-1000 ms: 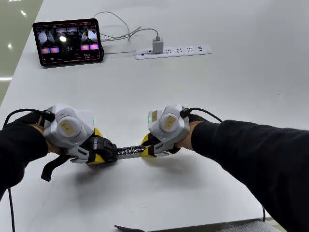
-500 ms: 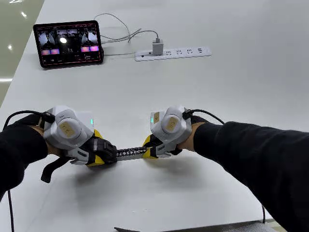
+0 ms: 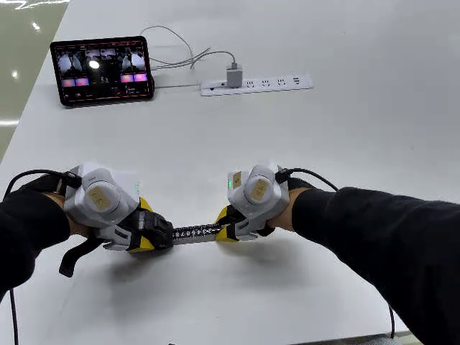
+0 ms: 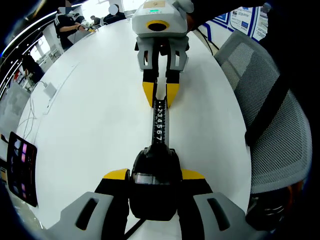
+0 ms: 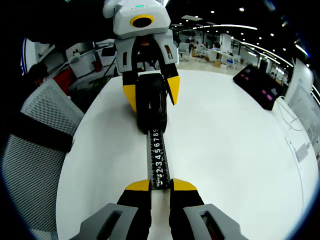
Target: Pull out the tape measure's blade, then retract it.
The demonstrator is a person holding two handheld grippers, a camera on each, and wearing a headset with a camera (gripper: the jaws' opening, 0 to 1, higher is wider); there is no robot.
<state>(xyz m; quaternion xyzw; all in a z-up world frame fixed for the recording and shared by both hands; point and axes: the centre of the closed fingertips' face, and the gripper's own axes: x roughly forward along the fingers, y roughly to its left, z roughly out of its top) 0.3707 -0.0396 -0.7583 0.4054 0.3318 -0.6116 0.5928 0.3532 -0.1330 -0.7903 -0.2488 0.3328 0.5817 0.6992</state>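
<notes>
L gripper (image 3: 144, 228) has its jaws closed round the tape measure (image 4: 155, 182). The black case sits btwn the yellow tips, w/ its mouth facing the R gripper (image 5: 160, 186). R jaws are narrow and pinch the free end of the blade (image 3: 195, 232), tips close together on either side of it.

A short length of blade is out, running straight from case to R jaws. It's dark w/ white printed numbers: 2 to 7 read in the left gripper view, 2 to 9 in the right gripper view.

The grippers face each other nose to nose, near but apart, w/ the blade the one link btwn them. Both are low over the white desk (image 3: 345, 144), at its near edge in the head view. Can't tell if the case rests on the surface.

At the far side of the desk:
- A tablet (image 3: 102, 70) w/ its screen lit, far L.
- A white power strip (image 3: 256, 84) to its R, w/ a charger (image 3: 234, 74) plugged in and thin cables behind.

A mesh chair (image 4: 280, 145) stands beside the desk in the left gripper view.
</notes>
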